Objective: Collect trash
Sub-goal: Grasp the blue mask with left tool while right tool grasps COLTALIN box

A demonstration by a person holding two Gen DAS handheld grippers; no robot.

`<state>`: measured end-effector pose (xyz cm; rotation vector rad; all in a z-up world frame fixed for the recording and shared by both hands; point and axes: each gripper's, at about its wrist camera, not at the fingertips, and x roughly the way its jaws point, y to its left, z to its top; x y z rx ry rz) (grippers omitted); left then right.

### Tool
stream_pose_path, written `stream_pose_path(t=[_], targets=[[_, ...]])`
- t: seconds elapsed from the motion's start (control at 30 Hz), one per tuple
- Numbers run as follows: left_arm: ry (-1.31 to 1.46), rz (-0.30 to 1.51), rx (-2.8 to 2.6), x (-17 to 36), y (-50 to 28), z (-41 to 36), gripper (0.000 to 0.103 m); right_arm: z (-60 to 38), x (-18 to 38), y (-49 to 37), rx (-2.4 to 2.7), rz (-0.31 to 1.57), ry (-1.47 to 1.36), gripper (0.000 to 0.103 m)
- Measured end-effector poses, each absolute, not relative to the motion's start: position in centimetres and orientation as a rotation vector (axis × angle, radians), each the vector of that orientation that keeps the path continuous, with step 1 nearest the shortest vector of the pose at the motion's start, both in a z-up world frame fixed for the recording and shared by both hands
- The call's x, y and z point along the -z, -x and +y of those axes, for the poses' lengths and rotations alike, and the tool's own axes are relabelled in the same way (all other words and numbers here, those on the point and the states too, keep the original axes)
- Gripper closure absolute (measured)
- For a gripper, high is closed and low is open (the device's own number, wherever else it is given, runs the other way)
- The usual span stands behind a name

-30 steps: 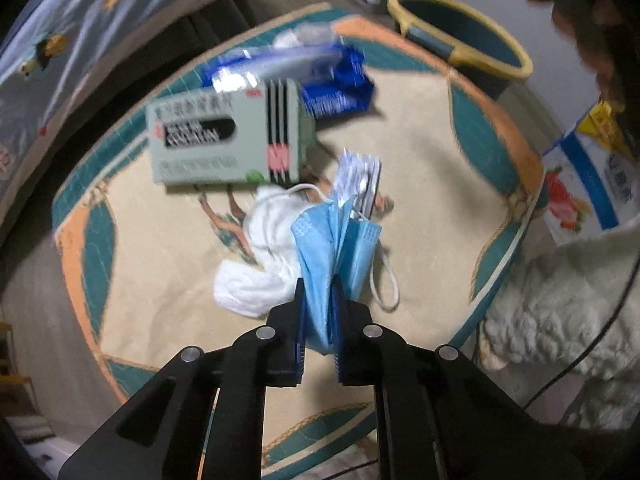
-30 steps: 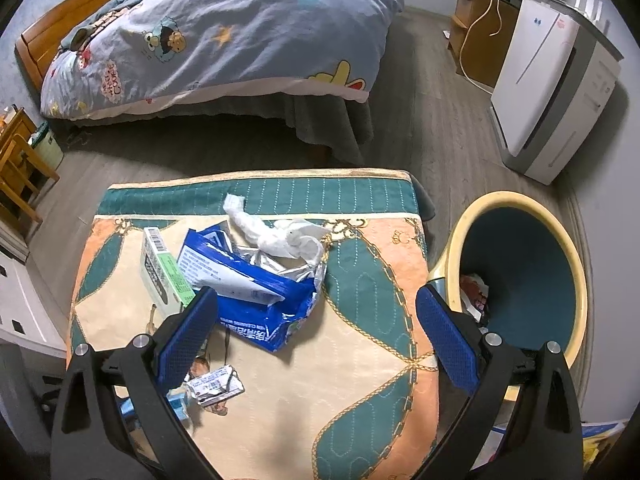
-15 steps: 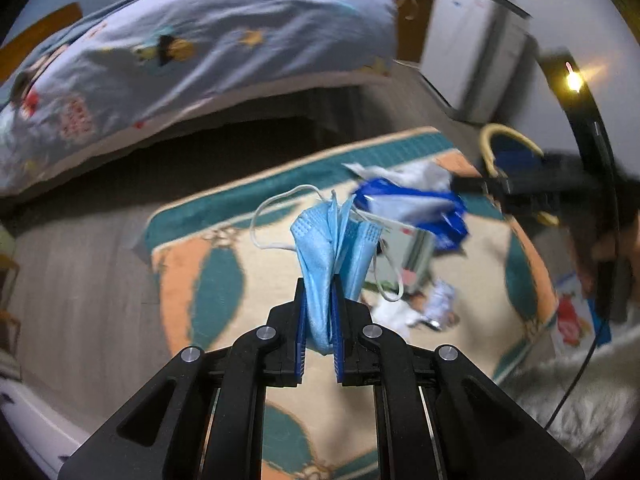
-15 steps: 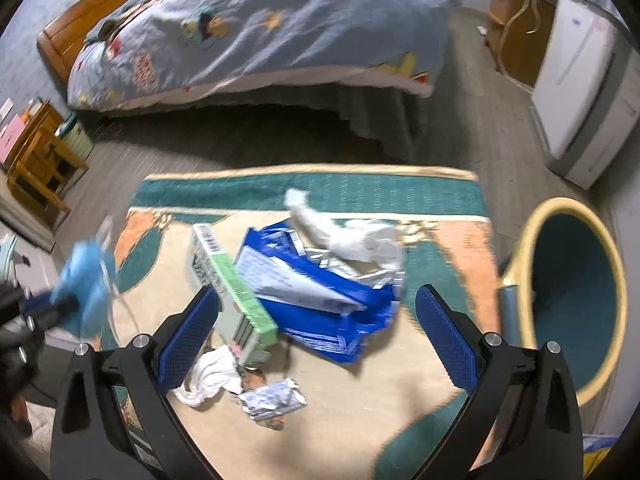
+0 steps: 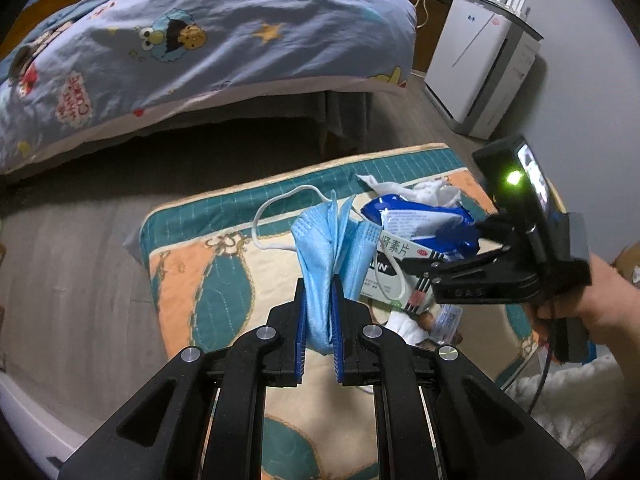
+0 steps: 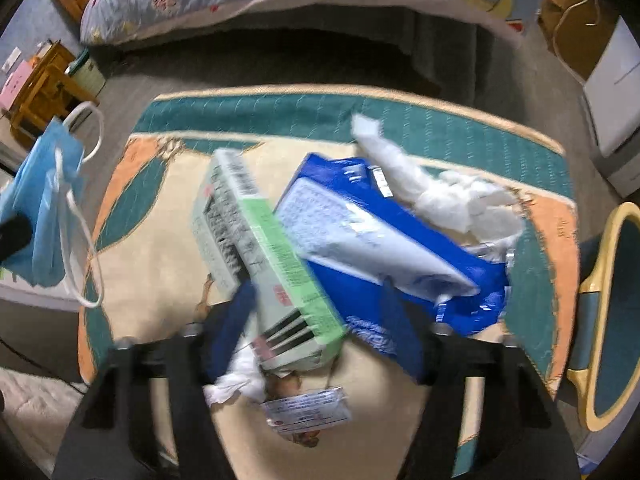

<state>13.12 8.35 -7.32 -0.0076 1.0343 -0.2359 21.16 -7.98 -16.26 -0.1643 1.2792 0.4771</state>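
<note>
My left gripper (image 5: 319, 285) is shut on a crumpled blue face mask (image 5: 320, 240), held in the air above the rug; its white ear loop dangles. The mask (image 6: 44, 208) also shows at the left edge of the right wrist view. My right gripper (image 6: 316, 332) is low over the trash pile and its jaws are closing. The near end of a green-and-white medicine box (image 6: 260, 240) lies between them, and the pads are not pressing on it. A blue foil bag (image 6: 380, 240) lies against the box, with a white tissue (image 6: 440, 196) behind it.
The trash lies on a teal, orange and cream rug (image 6: 160, 240). A small foil packet (image 6: 308, 408) and another tissue (image 6: 236, 384) sit by the box's near end. A yellow-rimmed bin (image 6: 612, 312) stands to the right. A bed (image 5: 200, 40) and a white appliance (image 5: 480, 72) are behind.
My left gripper rose and swung left with the mask. My right gripper dropped toward the pile, and its wide jaws narrowed around the box's end.
</note>
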Motion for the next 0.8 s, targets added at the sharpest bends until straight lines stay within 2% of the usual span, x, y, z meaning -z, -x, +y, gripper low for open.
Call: stream_pose_path(t=[0.07, 0.17, 0.4, 0.67, 0.7, 0.73, 0.8], targets=[[0.018, 1.034, 0.236, 7.2, -13.1, 8.6, 0.091, -7.4, 15.9, -20.6, -0.516, 1.283, 0.169, 0.061], [0.030, 1.026, 0.234, 7.0, -12.9, 8.9, 0.091, -6.7, 15.0, -19.7, -0.575, 1.276, 0.173, 0.067], [0.036, 1.029, 0.207, 7.1, -12.8, 9.5, 0.091, -4.0, 13.1, -17.9, -0.671, 1.221, 0.216, 0.067], [0.053, 1.045, 0.171, 7.6, -13.0, 11.1, 0.091, -1.9, 14.9, -18.2, -0.650, 1.235, 0.277, 0.068], [0.053, 1.047, 0.168, 7.6, -13.0, 11.2, 0.091, -1.7, 14.9, -18.5, -0.651, 1.233, 0.283, 0.081], [0.055, 1.049, 0.165, 7.6, -13.0, 11.4, 0.091, -1.6, 14.9, -18.5, -0.652, 1.231, 0.284, 0.084], [0.059, 1.048, 0.161, 7.5, -13.1, 11.5, 0.091, -1.8, 14.4, -18.7, -0.643, 1.218, 0.283, 0.085]])
